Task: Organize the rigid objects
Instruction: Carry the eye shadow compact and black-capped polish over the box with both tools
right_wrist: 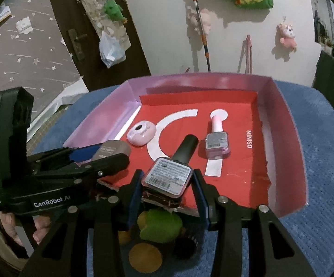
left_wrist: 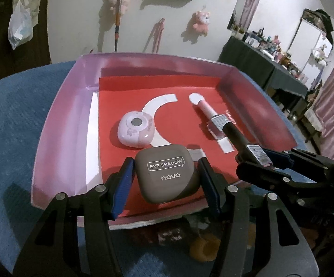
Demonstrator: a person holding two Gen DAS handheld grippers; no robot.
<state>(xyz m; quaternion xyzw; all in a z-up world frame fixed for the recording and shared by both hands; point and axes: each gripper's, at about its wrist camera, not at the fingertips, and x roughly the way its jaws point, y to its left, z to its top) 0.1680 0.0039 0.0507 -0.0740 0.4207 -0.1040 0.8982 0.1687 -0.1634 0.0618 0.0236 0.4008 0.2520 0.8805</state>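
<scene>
My left gripper (left_wrist: 165,175) is shut on a taupe eye shadow case (left_wrist: 167,173), held over the near edge of a pink-walled tray with a red floor (left_wrist: 125,87). The right gripper (right_wrist: 167,182) is shut on a black-capped nail polish bottle (right_wrist: 169,177), also above the tray's near edge. Inside the tray lie a small pink round-cornered case (left_wrist: 135,129) and a pink nail polish bottle with a pale cap (right_wrist: 216,142). In the left wrist view the right gripper (left_wrist: 257,159) appears at the right with its bottle; the left gripper (right_wrist: 111,154) with its case shows in the right wrist view.
The tray stands on a blue cloth-covered surface (right_wrist: 324,161). Below the grippers sit a green soft item (right_wrist: 160,226) and yellowish round things (right_wrist: 145,257). A hand (right_wrist: 12,228) holds the left tool. Plush toys hang on the far wall.
</scene>
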